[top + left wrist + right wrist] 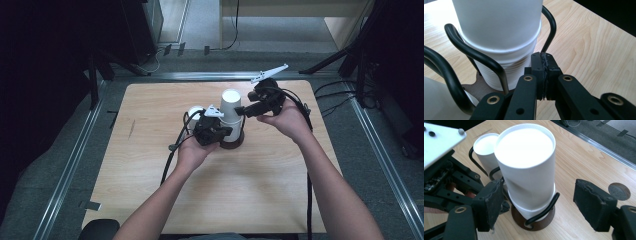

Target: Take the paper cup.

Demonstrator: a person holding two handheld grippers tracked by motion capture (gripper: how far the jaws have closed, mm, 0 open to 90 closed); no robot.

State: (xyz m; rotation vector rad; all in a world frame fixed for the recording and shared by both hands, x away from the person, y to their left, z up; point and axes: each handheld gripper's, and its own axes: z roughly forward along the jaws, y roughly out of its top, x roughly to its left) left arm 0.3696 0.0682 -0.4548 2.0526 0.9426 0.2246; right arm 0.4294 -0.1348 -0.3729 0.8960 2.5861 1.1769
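Top paper cup being taken from the wire cup holder

The right gripper [541, 205], spread wide around the inverted top cup [527, 167] mid-counter, should be closed gently; the holder [499, 70] is steadied by the pressed-together left gripper [544, 75].

The paper cups [529, 170] I'm working on are plain white, stacked upside down, with fine ribbing near the rim, and a second white cup [485, 147] stands behind them. They sit in a black wire holder [474, 55] on a dark brown round base [534, 223], on my pale wood-grain table [150, 170]. Both my left tongs [543, 75] and right tongs [541, 202] are black with brass-coloured rivets, each topped by a light grey plate [269, 73].
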